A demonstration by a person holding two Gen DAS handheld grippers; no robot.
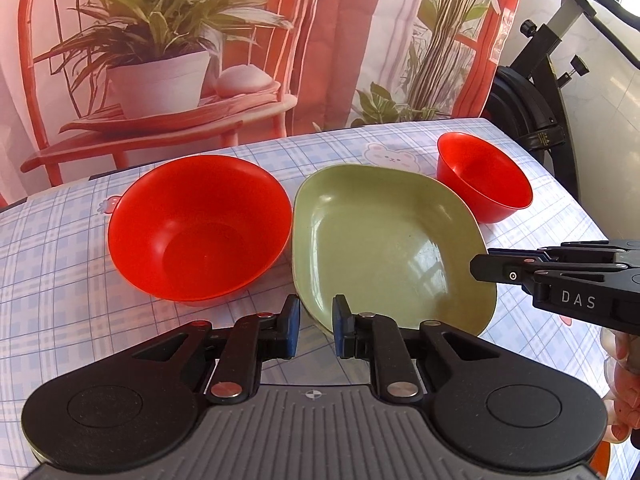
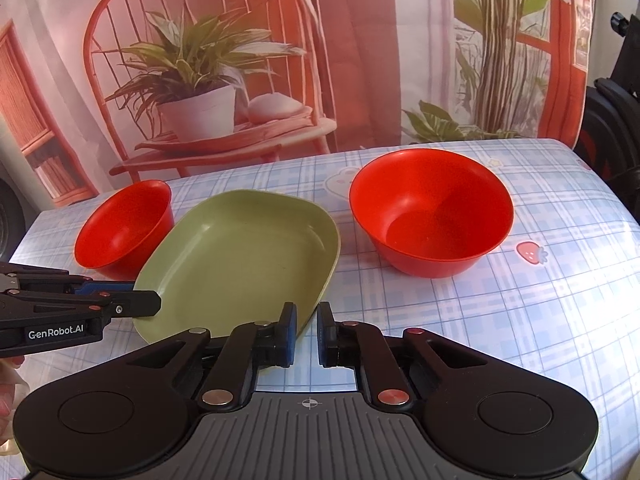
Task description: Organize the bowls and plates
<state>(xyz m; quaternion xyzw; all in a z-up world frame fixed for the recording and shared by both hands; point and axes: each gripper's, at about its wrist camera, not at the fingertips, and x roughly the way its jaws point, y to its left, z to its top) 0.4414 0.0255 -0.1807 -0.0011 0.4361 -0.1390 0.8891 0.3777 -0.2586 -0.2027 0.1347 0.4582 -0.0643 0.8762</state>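
Note:
A green squarish plate (image 1: pixel 384 240) (image 2: pixel 240 256) lies on the checked tablecloth between two red bowls. The large red bowl (image 1: pixel 200 228) (image 2: pixel 432 212) and the small red bowl (image 1: pixel 484 176) (image 2: pixel 124 228) stand upright on either side of it. My left gripper (image 1: pixel 316 316) is slightly open and empty, its fingertips at the plate's near edge. My right gripper (image 2: pixel 307 320) is slightly open and empty, also at the plate's edge. Each gripper shows in the other's view, the right one (image 1: pixel 480 268) and the left one (image 2: pixel 152 302), at an edge of the plate.
The table (image 2: pixel 520 320) has a blue plaid cloth with cartoon prints. A printed backdrop (image 1: pixel 180 60) of a chair and potted plant hangs behind it. Black exercise equipment (image 1: pixel 536 88) stands off the table's corner.

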